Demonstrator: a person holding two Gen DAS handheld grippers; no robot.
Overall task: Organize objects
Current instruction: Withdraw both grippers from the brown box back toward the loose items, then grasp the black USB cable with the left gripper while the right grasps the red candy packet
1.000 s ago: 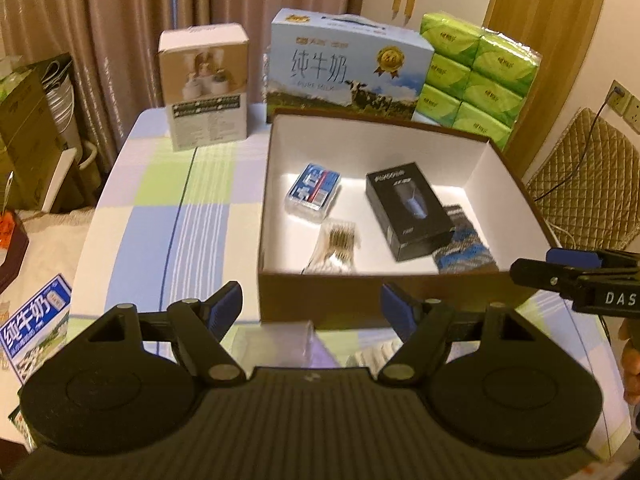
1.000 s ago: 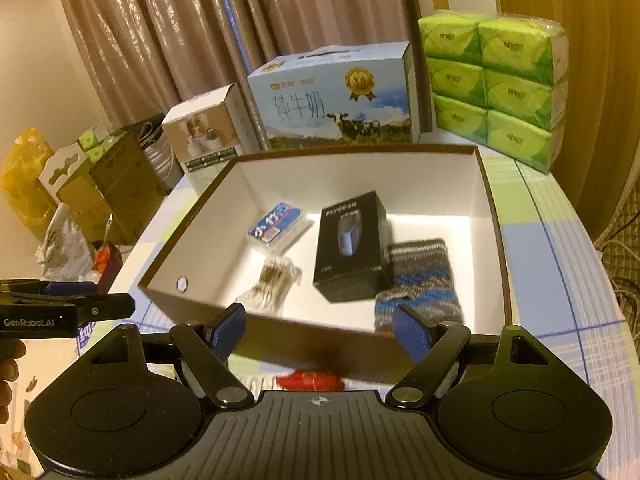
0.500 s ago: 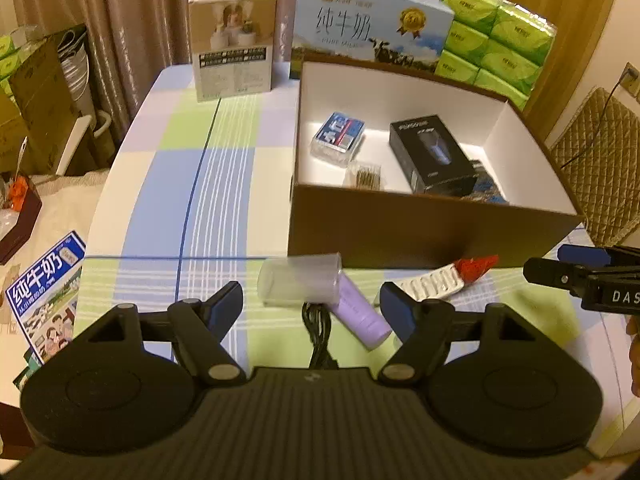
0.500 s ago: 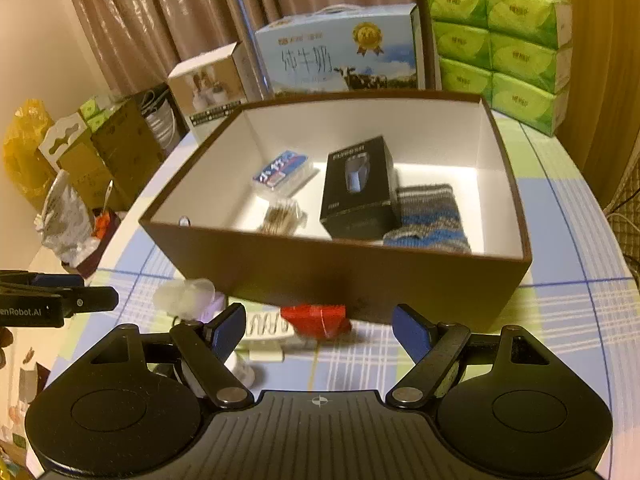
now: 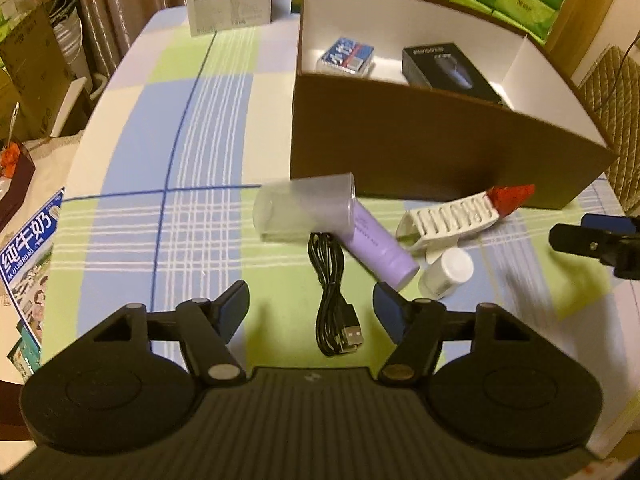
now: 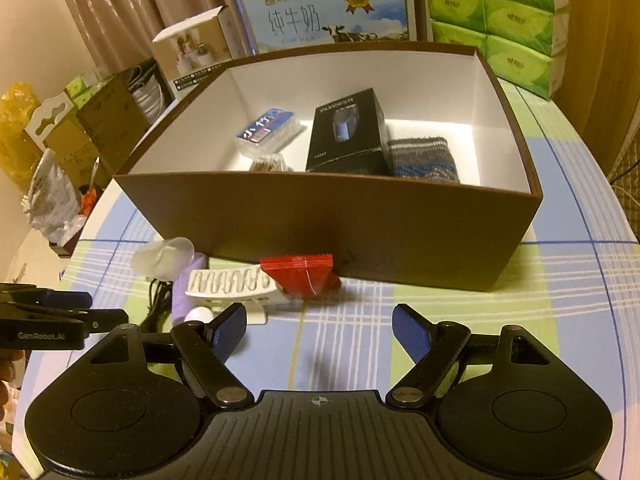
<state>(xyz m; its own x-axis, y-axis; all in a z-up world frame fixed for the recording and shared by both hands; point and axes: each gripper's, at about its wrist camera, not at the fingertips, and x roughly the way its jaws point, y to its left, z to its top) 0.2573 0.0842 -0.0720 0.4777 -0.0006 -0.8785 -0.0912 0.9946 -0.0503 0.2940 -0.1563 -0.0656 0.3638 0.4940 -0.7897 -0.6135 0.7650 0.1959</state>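
A brown box (image 5: 440, 148) (image 6: 328, 220) stands on the checked tablecloth and holds a black carton (image 6: 346, 136), a blue card pack (image 6: 268, 130), a knitted pouch (image 6: 424, 158) and a small bundle (image 6: 266, 164). In front of it lie a clear plastic cup (image 5: 304, 208), a purple tube (image 5: 378, 244), a white clip (image 5: 452, 216) (image 6: 232, 286), a red packet (image 5: 512, 198) (image 6: 300, 276), a white-capped bottle (image 5: 446, 272) and a black USB cable (image 5: 334, 300). My left gripper (image 5: 310, 306) is open above the cable. My right gripper (image 6: 320, 328) is open and empty, just in front of the red packet.
A milk carton box (image 6: 328, 12), a white product box (image 5: 228, 4) and green tissue packs (image 6: 504, 20) stand behind the brown box. A milk leaflet (image 5: 28, 272) lies at the table's left edge. Cardboard boxes and bags (image 6: 60, 128) stand beside the table.
Both grippers have pulled back and down from over the brown box towards the loose items in front of it. Both stay open and empty.
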